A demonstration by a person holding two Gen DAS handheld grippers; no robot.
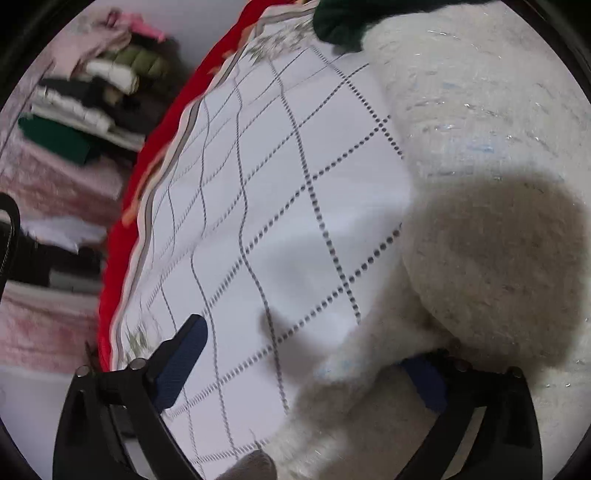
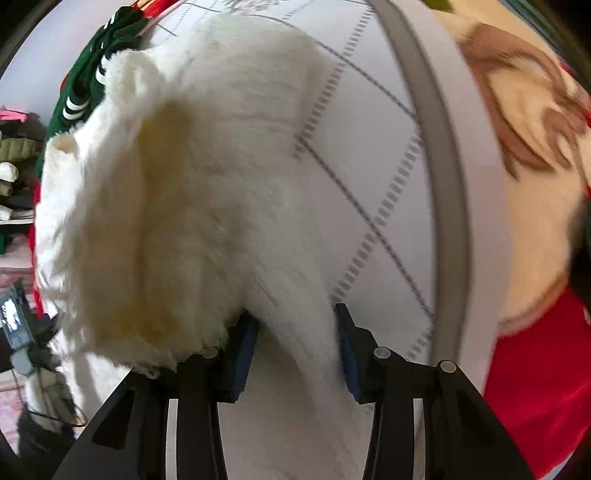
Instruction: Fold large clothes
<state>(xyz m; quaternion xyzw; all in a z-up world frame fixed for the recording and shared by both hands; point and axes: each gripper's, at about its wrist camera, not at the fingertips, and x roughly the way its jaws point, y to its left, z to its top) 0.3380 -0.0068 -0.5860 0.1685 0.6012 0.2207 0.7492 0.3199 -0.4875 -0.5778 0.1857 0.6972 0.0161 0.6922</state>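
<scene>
A fluffy white garment [image 1: 480, 155] lies on a white bed sheet with a grey grid pattern [image 1: 280, 206]. In the left wrist view my left gripper [image 1: 306, 369] is open wide; a fold of the white garment lies between its blue-padded fingers [image 1: 181, 362], covering the right pad. In the right wrist view my right gripper [image 2: 295, 350] has its blue pads on either side of a bunched strip of the same white garment [image 2: 177, 192], which is lifted and hangs from it above the sheet [image 2: 373, 155].
A dark green garment [image 1: 340, 22] lies at the sheet's far edge, also in the right wrist view [image 2: 88, 74]. A red blanket border [image 1: 147, 177] runs along the bed edge. Stacks of folded clothes [image 1: 96, 96] sit on a pink surface beyond.
</scene>
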